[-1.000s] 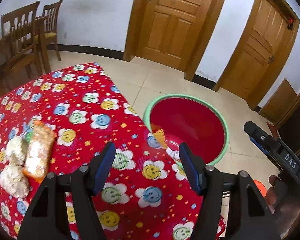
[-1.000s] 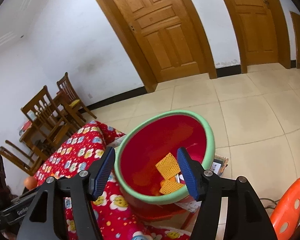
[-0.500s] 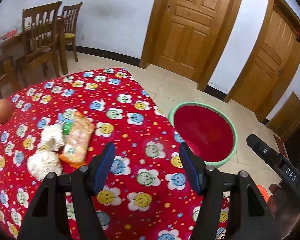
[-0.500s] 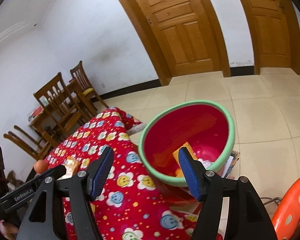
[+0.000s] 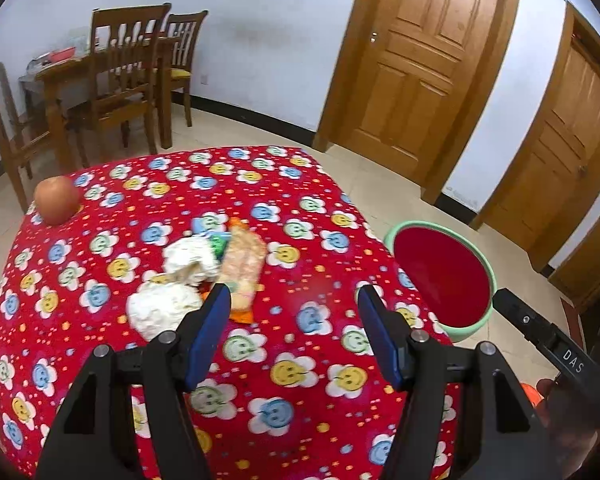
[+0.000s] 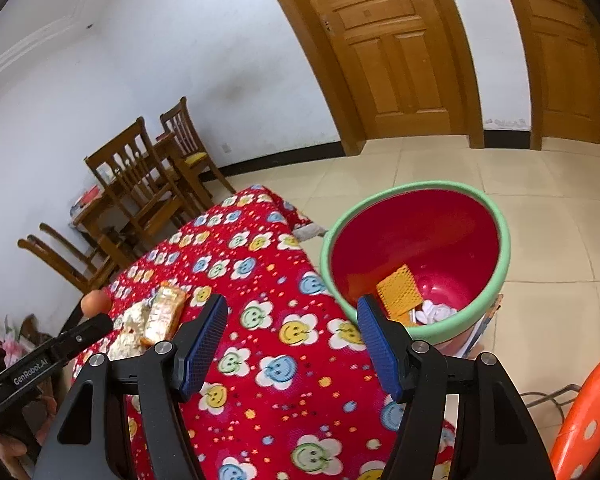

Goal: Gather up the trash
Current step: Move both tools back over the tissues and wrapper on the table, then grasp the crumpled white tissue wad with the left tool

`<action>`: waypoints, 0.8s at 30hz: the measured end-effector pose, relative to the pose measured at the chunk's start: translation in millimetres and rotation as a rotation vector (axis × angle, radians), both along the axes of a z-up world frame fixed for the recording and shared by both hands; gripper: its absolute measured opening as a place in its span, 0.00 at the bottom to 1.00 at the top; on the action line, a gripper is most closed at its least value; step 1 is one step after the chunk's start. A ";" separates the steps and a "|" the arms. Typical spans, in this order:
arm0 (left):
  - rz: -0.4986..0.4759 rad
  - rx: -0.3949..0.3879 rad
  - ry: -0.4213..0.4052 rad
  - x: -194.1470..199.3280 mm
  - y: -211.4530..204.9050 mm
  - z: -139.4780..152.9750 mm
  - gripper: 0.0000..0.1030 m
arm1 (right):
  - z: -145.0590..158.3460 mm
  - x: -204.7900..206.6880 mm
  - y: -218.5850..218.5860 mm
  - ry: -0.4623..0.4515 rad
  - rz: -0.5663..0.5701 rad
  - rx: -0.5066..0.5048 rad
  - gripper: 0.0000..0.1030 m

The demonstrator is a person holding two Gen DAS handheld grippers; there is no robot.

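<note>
Left claw (image 5: 294,320): open, empty | snack packet (image 5: 242,268) and paper wads (image 5: 160,308) beside its left finger | right claw (image 6: 292,324): open above surface (image 6: 260,380) | bin (image 6: 504,240) right.

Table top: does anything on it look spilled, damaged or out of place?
Nothing is spilled or broken. Two white wads and an orange wrapper lie heaped mid-table, not yet in the bin beside it. An apple sits alone near the far corner. Both grippers are empty.
</note>
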State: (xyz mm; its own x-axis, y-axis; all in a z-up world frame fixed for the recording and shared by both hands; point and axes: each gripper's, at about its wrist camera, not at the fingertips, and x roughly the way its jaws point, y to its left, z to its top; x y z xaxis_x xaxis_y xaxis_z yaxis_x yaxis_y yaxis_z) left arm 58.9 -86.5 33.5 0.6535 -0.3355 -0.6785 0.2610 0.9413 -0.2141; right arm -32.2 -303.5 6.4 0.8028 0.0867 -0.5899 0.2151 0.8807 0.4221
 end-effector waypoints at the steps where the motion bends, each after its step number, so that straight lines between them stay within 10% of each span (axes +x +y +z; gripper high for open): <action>1: 0.006 0.000 0.000 0.0 4.0 -0.4 0.64 | -0.9 1.2 3.1 0.003 0.005 -0.002 0.66; 24: 0.183 0.004 0.093 27.7 81.8 -43.3 0.64 | -24.8 31.4 45.7 0.095 0.088 -0.024 0.67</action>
